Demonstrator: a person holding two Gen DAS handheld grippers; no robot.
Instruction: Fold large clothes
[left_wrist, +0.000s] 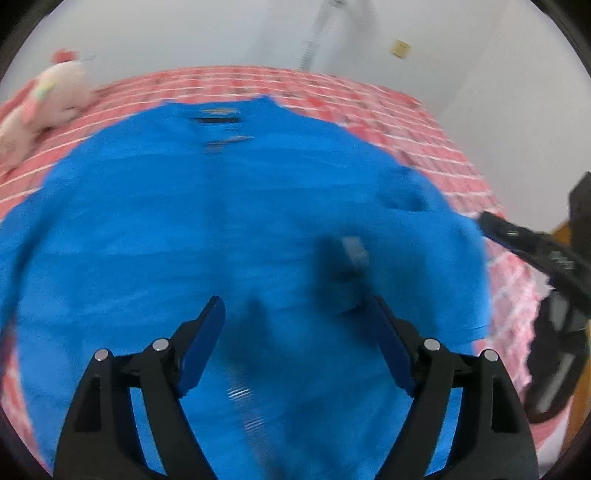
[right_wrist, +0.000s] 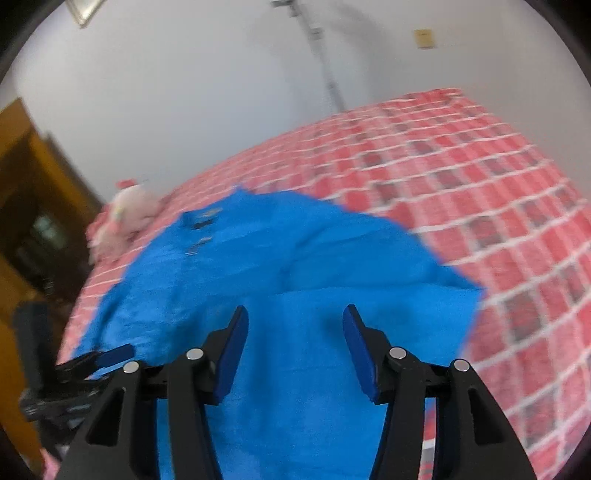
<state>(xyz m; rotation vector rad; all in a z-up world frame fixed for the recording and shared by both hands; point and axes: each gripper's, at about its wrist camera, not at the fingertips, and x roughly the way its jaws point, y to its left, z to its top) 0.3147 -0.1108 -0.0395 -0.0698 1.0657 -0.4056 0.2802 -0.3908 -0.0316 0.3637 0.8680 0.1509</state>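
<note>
A large bright blue garment (left_wrist: 236, 229) lies spread on a bed with a red and white checked cover (left_wrist: 406, 107). In the left wrist view my left gripper (left_wrist: 295, 306) hovers over the near part of the cloth, its blue pads wide apart with nothing between them. In the right wrist view the blue garment (right_wrist: 295, 258) shows a fold line across its middle. My right gripper (right_wrist: 295, 317) is above the near flap, open, pads not pressing the cloth. The right gripper (left_wrist: 532, 243) also appears at the right edge of the left wrist view, and the left gripper (right_wrist: 103, 358) at the lower left of the right wrist view.
A pale plush toy (left_wrist: 48, 99) lies on the far left of the bed, seen too as the plush toy (right_wrist: 125, 218) in the right wrist view. A white wall (right_wrist: 184, 92) stands behind the bed. A brown wooden cabinet (right_wrist: 33, 206) is at the left.
</note>
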